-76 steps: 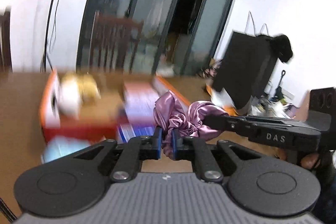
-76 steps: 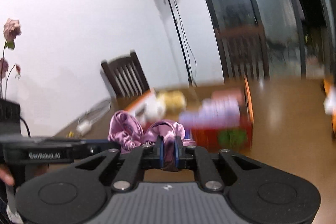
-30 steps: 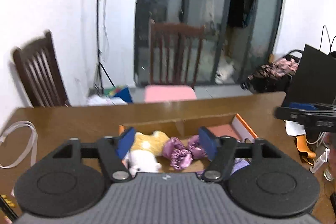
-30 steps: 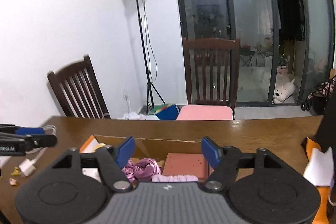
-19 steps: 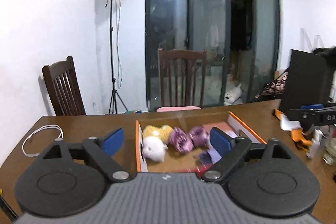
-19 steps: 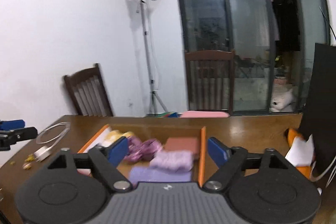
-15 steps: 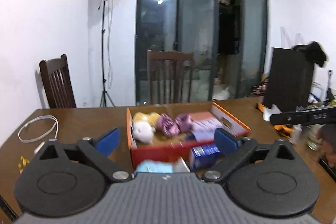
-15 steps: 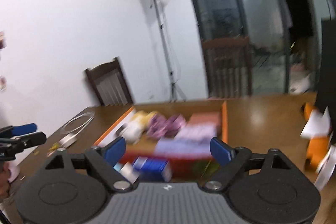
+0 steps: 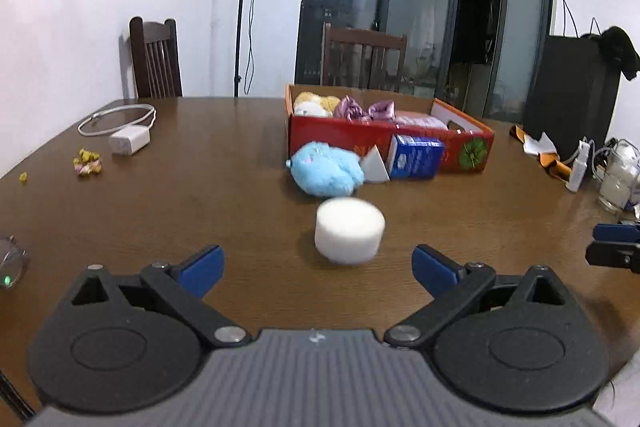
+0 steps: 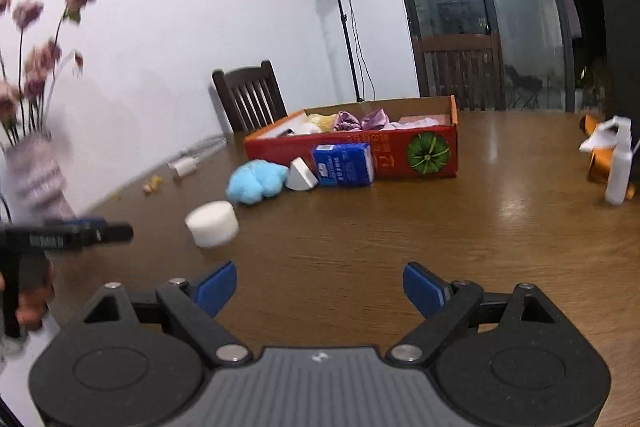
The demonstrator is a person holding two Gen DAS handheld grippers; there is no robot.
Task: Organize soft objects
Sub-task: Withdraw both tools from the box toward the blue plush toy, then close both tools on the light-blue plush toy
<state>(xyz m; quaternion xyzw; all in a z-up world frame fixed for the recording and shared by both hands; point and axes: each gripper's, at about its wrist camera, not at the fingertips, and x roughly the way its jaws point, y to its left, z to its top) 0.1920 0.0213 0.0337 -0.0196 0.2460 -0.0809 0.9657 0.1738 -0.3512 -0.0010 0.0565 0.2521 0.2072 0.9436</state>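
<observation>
A red cardboard box (image 9: 332, 131) (image 10: 384, 147) on the wooden table holds a yellow-and-white plush, two purple scrunchies (image 9: 352, 107) (image 10: 360, 119) and pink soft items. In front of it lie a blue plush (image 9: 326, 174) (image 10: 256, 181), a white wedge sponge (image 9: 376, 169) (image 10: 301, 175) and a blue tissue pack (image 9: 416, 155) (image 10: 342, 158). A white round sponge (image 9: 349, 235) (image 10: 212, 223) stands nearer. My left gripper (image 9: 316, 267) is open and empty just behind that sponge. My right gripper (image 10: 319, 287) is open and empty, to the sponge's right.
A white charger with cable (image 9: 128, 139) and dried petals (image 9: 86, 161) lie at the left. A vase of dried flowers (image 10: 36, 175) stands at the far left. A spray bottle (image 10: 618, 167), orange packaging (image 9: 538, 151) and a glass jar (image 9: 618, 183) sit at the right.
Both grippers let go of the purple scrunchie into the box, opened, and pulled back toward the table's near side. The loose items in front of the box came into view.
</observation>
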